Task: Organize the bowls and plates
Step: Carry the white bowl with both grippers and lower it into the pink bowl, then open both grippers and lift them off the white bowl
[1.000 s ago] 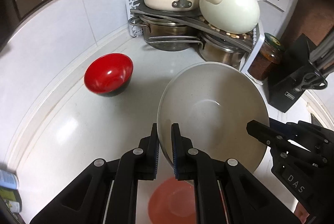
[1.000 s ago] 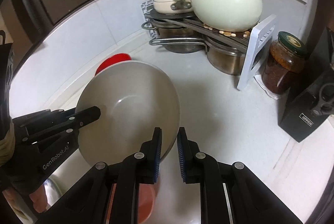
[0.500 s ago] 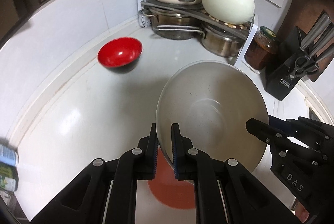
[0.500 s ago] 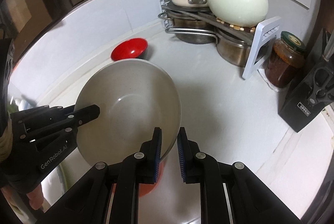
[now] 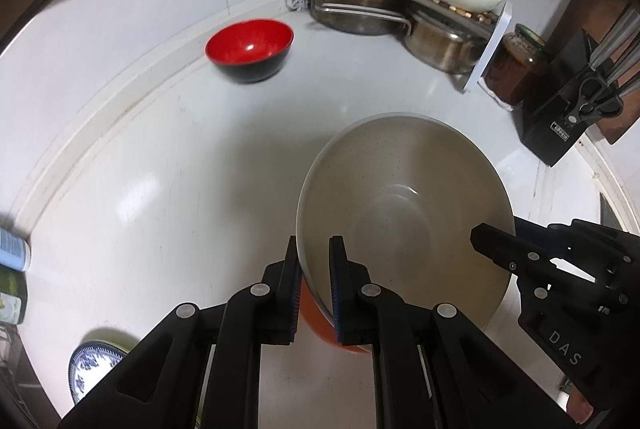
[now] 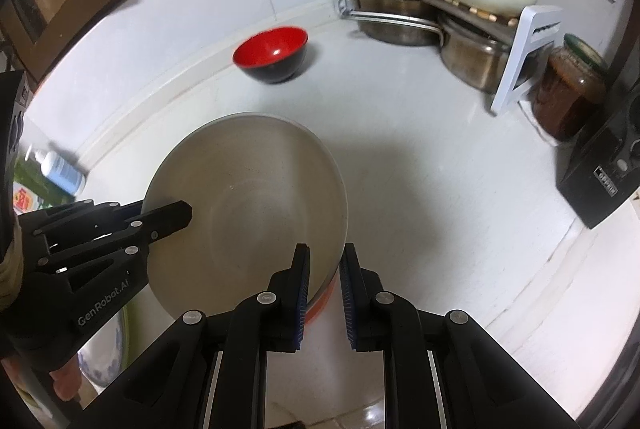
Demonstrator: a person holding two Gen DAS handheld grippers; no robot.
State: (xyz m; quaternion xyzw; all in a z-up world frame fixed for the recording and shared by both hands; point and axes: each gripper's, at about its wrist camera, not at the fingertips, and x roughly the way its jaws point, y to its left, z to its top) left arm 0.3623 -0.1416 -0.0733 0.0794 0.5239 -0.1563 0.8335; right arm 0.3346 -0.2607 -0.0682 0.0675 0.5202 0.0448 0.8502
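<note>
— Worktop (image 5: 168, 197) and contents?
— A beige plate (image 5: 404, 217) is hanging tilted above an orange plate (image 5: 316, 321); a red bowl (image 5: 250, 49) is sitting far back.
— Grippers?
— The left hand-held gripper (image 5: 313, 285) is pinching the beige plate's left rim; the right hand-held gripper (image 6: 323, 293) is clamping its right rim, both nearly closed.

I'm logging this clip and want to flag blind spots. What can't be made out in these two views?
- Orange dish: both views, mostly covered by the beige bowl; plate or bowl unclear.
- Blue-patterned plate: left wrist view, partly hidden behind the left gripper; whether it sits on something cannot be told.
- Jar contents: too dim.
- Knife block label: too small.
- Right gripper contact under the rim: hidden.
</note>
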